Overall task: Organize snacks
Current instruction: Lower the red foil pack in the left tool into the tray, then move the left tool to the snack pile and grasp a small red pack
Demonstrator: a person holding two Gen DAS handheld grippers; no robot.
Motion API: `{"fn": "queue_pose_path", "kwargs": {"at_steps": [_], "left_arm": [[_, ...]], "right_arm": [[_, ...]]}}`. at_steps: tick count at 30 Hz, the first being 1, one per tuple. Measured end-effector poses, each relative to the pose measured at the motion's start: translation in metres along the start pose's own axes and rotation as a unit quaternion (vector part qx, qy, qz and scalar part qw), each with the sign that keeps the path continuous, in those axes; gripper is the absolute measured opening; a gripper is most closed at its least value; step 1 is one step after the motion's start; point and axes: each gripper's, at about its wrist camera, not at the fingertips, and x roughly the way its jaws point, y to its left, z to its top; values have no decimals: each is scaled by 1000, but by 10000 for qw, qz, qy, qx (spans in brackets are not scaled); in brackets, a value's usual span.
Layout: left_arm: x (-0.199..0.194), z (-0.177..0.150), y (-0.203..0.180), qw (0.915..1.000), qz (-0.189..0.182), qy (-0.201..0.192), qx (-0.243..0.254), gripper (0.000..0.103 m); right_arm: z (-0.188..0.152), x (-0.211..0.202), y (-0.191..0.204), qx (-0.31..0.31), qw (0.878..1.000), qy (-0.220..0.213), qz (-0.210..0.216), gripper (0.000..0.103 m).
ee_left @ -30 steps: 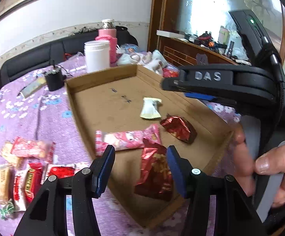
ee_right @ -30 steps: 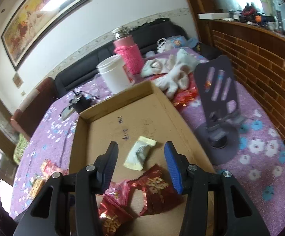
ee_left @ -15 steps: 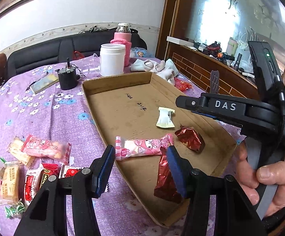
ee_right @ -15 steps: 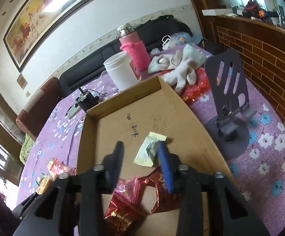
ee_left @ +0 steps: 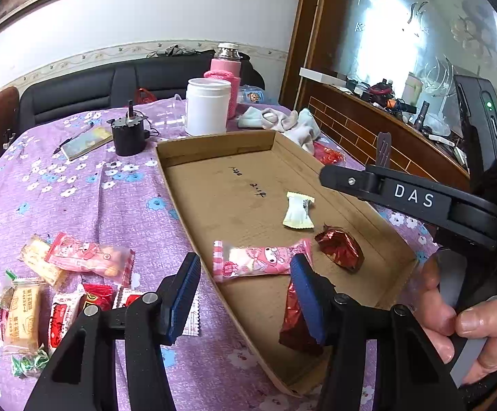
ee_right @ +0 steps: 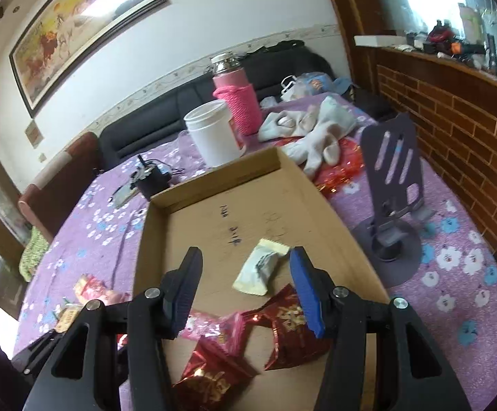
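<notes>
Above the near end of the cardboard tray, my left tongs hung released, jaws spread wide and gripping nothing. Between the fingers lay the pink snack bar, flat on the tray floor with one end against the tray's left wall. A dark red packet sat partly behind the right finger. My right tongs were also released and empty, poised over the same tray; the cream-white candy lay between their fingers, on the floor beneath. In the left view that candy rested mid-tray, with a crumpled red foil sweet just beside the bar's right end. My right hand clasped the grip of the other tool at the tray's right side. On the purple flowered desk, left of the tray, a loose cluster of snacks remained unsorted. Beyond the tray's far wall stood a white jar and a pink-sleeved flask.
</notes>
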Motion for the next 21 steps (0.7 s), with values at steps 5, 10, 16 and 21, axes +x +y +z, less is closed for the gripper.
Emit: {"fn": "queue_pose_path", "kwargs": {"at_steps": [5, 10, 16, 21], "left_arm": [[-2, 2, 4, 9999, 102, -94, -64, 57], [-1, 2, 5, 9997, 194, -157, -85, 57], [-4, 1, 5, 9993, 289, -231, -100, 57], [-19, 7, 3, 9989, 353, -154, -257, 58]], "right_arm": [[-2, -11, 13, -258, 9992, -299, -36, 68], [-3, -7, 16, -355, 9991, -214, -21, 68], [-1, -2, 5, -217, 9997, -60, 122, 43], [-3, 5, 5, -229, 9995, 84, 192, 43]]}}
